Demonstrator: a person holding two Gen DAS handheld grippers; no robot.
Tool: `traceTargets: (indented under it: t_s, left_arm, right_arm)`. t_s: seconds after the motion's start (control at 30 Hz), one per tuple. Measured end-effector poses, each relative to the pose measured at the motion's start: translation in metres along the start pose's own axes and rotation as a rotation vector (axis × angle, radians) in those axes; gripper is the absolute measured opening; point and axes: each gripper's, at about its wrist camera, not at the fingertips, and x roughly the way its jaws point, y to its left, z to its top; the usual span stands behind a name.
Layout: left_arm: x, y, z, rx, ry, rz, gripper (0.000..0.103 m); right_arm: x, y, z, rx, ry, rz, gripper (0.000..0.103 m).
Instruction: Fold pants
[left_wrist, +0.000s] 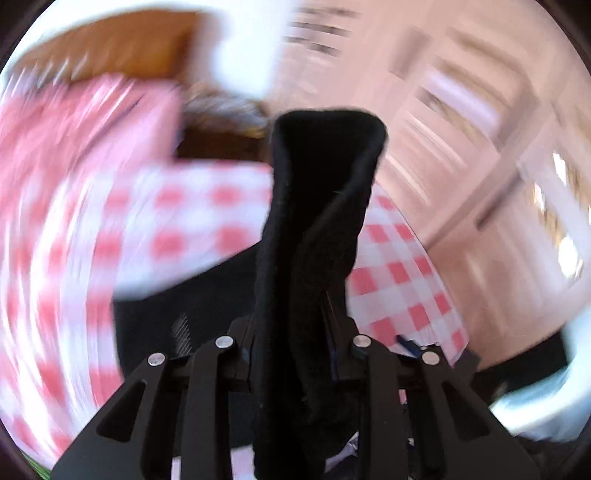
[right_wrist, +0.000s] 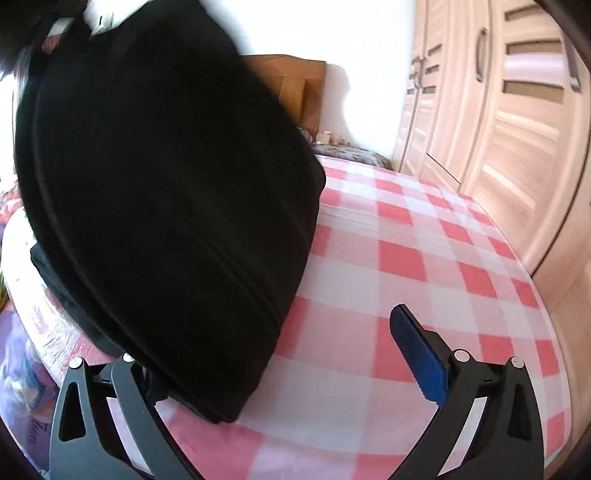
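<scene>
Black soft knit fabric, a bunched fold of the black pants (left_wrist: 317, 229), is sitting clamped between the nearly closed jaws of the left gripper (left_wrist: 295, 354); the band of cloth is standing up out of the grip, probably so the garment can be carried over for a fold.

Blue ribbed pad (right_wrist: 417, 358) is showing on one finger of the right gripper (right_wrist: 280, 373), whose jaws are standing wide apart and gripping nothing. The pants' edge is draping over its other finger, touching but not pinched.

Bulk of the pants (right_wrist: 166, 206) is hanging and lying over the red-and-white checked cloth (right_wrist: 424, 258) covering the table, toward that cloth's left side in the right wrist view; the lower folded layers are resting on it.

Pale wood-grain wardrobe doors (right_wrist: 517, 129) are standing beyond the checked cloth's far right edge. An orange-brown wooden headboard (right_wrist: 295, 85) is showing behind the cloth's far edge.
</scene>
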Motion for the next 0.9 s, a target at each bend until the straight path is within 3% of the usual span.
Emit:
traceTargets:
  t_s: [0.13, 0.2, 0.23, 0.3, 0.47, 0.57, 0.63, 0.67, 0.7, 0.77, 0.8, 0.9]
  left_arm:
    - [0.039, 0.132, -0.085, -0.337, 0.002, -0.126, 0.026]
    - [0.047, 0.156, -0.111, -0.414, -0.072, -0.238, 0.026]
    - [0.041, 0.16, -0.119, -0.43, -0.135, -0.3, 0.026]
    - [0.036, 0.154, -0.122, -0.417, -0.175, -0.301, 0.026]
    - [0.018, 0.128, -0.12, -0.35, -0.207, -0.26, 0.026]
    - [0.024, 0.135, -0.131, -0.36, -0.184, -0.214, 0.033]
    - [0.026, 0.144, -0.139, -0.378, -0.203, -0.252, 0.035]
    - [0.023, 0.15, -0.143, -0.387, -0.219, -0.264, 0.041]
    - [0.014, 0.151, -0.146, -0.402, -0.26, -0.254, 0.068]
    - [-0.015, 0.158, -0.155, -0.45, -0.398, -0.199, 0.1]
    - [-0.03, 0.162, -0.161, -0.479, -0.461, -0.169, 0.101]
    - [-0.06, 0.154, -0.165, -0.457, -0.46, -0.089, 0.1]
  right_arm:
    - [0.014, 0.015, -0.007, -0.039, 0.046, 0.003, 0.098]
    - [0.014, 0.016, -0.004, -0.045, 0.049, 0.0, 0.098]
    - [0.014, 0.017, -0.003, -0.055, 0.05, -0.001, 0.098]
    - [0.016, 0.014, -0.002, -0.053, 0.054, -0.001, 0.098]
    - [0.017, 0.011, -0.001, -0.033, 0.066, 0.0, 0.098]
    - [0.018, 0.01, -0.001, -0.024, 0.072, 0.006, 0.098]
    - [0.019, 0.01, 0.0, -0.03, 0.076, 0.017, 0.098]
    - [0.018, 0.01, 0.0, -0.04, 0.084, 0.02, 0.098]
    - [0.017, 0.008, 0.0, -0.049, 0.093, 0.028, 0.098]
    - [0.015, 0.006, -0.001, -0.062, 0.105, 0.072, 0.098]
    - [0.011, 0.006, -0.003, -0.069, 0.106, 0.107, 0.098]
    - [-0.013, 0.005, -0.01, -0.109, 0.052, 0.201, 0.098]
